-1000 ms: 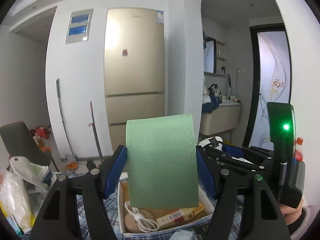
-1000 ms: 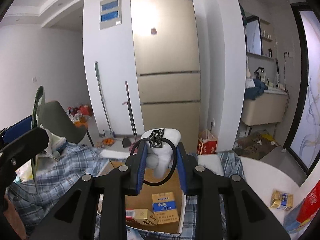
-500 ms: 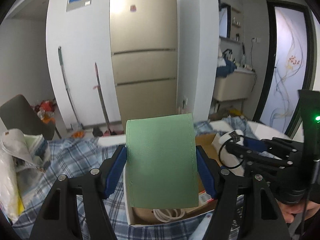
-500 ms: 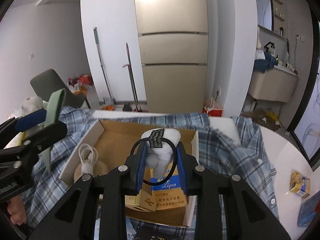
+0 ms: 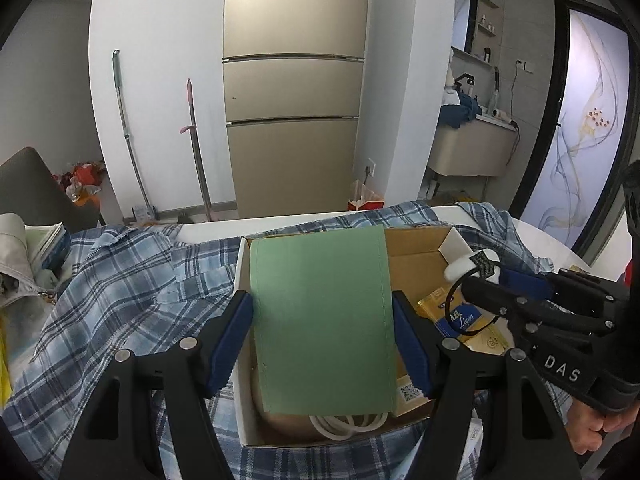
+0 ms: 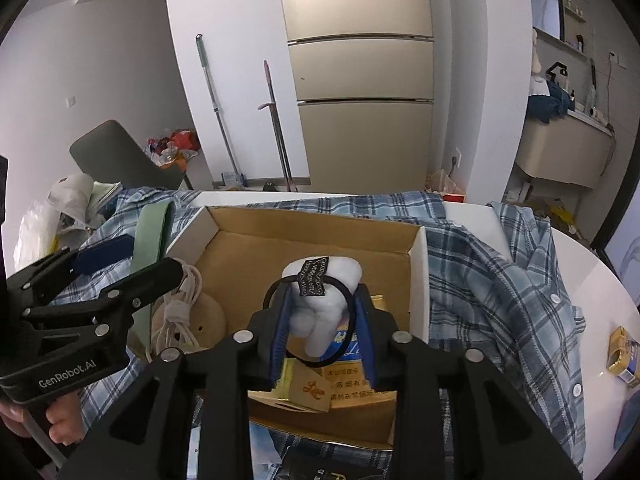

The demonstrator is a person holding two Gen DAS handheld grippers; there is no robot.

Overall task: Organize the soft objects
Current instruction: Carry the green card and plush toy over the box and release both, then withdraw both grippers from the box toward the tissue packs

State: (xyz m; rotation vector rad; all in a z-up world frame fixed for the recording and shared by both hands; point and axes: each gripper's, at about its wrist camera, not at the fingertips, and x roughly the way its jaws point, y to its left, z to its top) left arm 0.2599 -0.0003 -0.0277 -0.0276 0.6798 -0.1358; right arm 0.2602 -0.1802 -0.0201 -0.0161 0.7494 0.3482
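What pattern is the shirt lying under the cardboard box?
Blue-and-white plaid shirt, seen best in the right wrist view, spread around the cardboard box.

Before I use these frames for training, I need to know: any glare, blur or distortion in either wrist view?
Left wrist view: glare bleaches the top of the fridge, the fisheye bends the door frame, and the green pad in the left gripper stays sharp. Right wrist view: the same fridge glare and dark corners, while the white plush in the right gripper is crisp, without motion blur.

The green pad (image 5: pixel 322 320) perhaps hides half the box (image 5: pixel 416 240).
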